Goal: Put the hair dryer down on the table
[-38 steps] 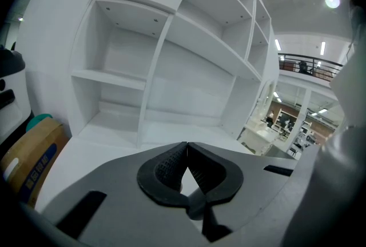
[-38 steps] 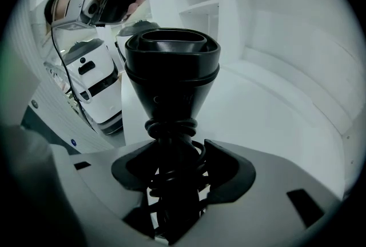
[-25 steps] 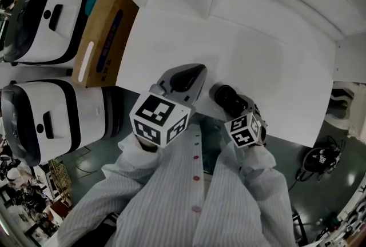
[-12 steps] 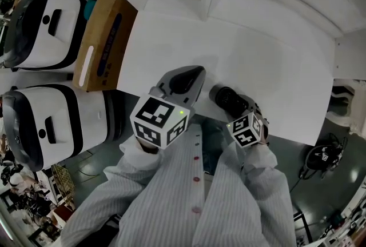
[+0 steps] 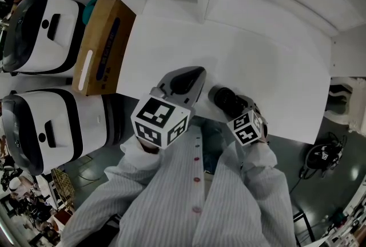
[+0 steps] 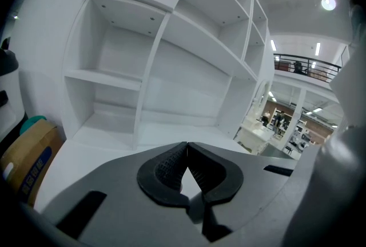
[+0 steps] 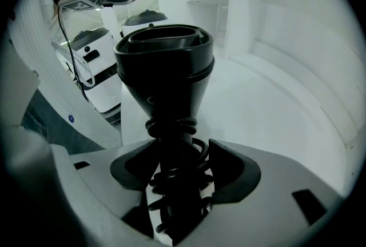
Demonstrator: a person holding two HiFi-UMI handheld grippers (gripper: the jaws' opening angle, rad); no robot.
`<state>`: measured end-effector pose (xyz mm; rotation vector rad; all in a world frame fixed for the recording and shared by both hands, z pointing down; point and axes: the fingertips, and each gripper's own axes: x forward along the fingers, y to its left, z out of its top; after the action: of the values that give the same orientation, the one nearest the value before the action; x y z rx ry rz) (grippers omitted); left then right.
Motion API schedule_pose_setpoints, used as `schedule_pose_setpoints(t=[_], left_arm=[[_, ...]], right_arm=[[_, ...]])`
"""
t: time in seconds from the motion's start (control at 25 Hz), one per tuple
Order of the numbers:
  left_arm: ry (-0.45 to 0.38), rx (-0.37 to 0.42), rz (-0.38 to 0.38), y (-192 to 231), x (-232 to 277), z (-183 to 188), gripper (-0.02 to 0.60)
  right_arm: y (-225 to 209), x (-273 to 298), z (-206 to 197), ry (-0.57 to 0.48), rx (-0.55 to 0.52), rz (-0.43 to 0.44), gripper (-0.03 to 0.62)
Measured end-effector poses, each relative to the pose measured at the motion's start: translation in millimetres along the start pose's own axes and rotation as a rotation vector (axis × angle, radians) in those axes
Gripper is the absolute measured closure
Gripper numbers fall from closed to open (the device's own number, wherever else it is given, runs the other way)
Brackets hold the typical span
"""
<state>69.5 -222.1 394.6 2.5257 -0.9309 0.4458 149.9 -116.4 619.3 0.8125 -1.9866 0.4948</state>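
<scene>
The right gripper (image 7: 178, 171) is clamped on the dryer (image 7: 164, 68) by its handle, at the near edge of the table (image 5: 257, 57); the left gripper (image 6: 186, 174) is closed, empty; released so near the edge, the dryer could tip or roll off, or the cord (image 7: 191, 180) coiled round the handle could snag a jaw; the plug and any contact with the table are hidden.

Soft, even light fills all three views; the white flat surface (image 5: 257, 68) is bright without glare. Edges bow strongly, and both gripper views darken to black corners. A round ceiling lamp (image 6: 328, 3) glows at the left gripper view's upper right. The black plastic hair dryer (image 7: 166, 63) shows almost as a silhouette.
</scene>
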Motion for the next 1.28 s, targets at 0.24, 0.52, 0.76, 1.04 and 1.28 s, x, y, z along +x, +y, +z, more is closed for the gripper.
schedule_pose_setpoints(t=[0.24, 0.52, 0.76, 1.04, 1.28], left_arm=[[-0.006, 0.005, -0.014, -4.1, 1.6, 3.6, 0.571], [-0.017, 0.015, -0.033, -12.3, 6.6, 9.1, 0.571], [-0.029, 0.034, -0.050, -21.8, 9.9, 16.3, 0.571], [-0.054, 0.067, -0.082, -37.4, 16.3, 29.9, 0.571], [-0.088, 0.108, -0.122, -56.2, 20.9, 46.0, 0.571]], right_arm=[[0.4, -7.6, -1.8, -0.016, 0.007, 0.005, 0.362], [-2.3, -21.6, -0.4, -0.067, 0.035, -0.039, 0.362], [-5.3, -37.3, 4.1, -0.110, 0.069, -0.056, 0.362], [-20.8, -86.4, 33.1, -0.294, 0.219, -0.096, 0.363], [-39.5, -138.6, 52.1, -0.476, 0.376, -0.122, 0.364]])
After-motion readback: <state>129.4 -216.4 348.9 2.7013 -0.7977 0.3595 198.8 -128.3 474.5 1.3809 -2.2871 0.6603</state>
